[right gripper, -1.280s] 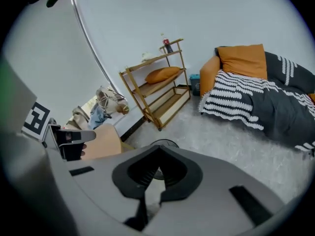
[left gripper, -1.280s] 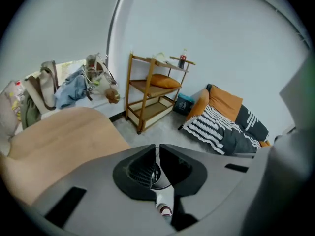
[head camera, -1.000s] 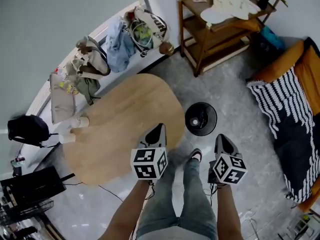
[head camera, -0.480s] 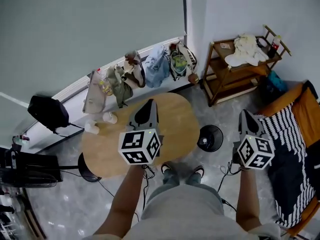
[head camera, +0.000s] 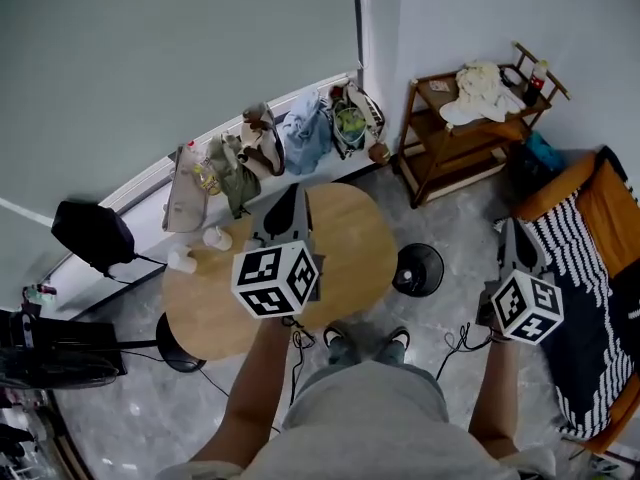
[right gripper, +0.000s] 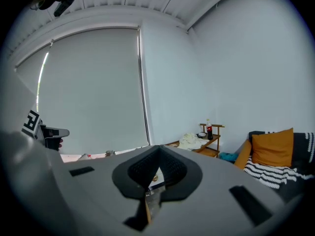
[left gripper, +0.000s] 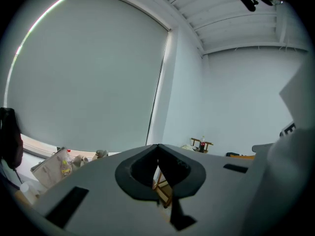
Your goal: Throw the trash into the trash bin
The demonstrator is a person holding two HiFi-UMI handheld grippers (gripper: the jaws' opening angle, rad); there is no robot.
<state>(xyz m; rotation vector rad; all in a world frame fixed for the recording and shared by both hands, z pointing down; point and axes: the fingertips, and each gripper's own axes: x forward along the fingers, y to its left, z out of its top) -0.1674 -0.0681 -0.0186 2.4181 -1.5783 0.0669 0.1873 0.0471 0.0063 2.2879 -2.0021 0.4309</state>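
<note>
**Head view with both gripper views: start of the task.** The left tongs (head camera: 288, 201) and the right tongs (head camera: 513, 236) are held up in front of the person and point roughly level toward the far wall. Both are clenched on nothing. In each gripper view the jaws meet at their tips, and only the room shows behind them.

**Step in hand (a judgement).** No trash is held, so the pickup has not begun.

**Location of the task's things.** The likeliest trash is a white cup (head camera: 216, 237) and a second white cup (head camera: 182, 258), which stand close together near the left rim of the round wooden counter (head camera: 350, 258). The trash bin (head camera: 400, 268), black and round, stands on the floor just beside the counter's right edge, well apart from the cups.

**Orientation.** Both cups stand upright with the long axis vertical. Which end faces up is too small to tell. The bin's mouth opens upward.

**Next move (a judgement).** One pair of tongs, probably the nearer left pair, must tip downward and release its jaws. It then closes across a cup's wall and carries the cup rightward over the bin's mouth.
</note>
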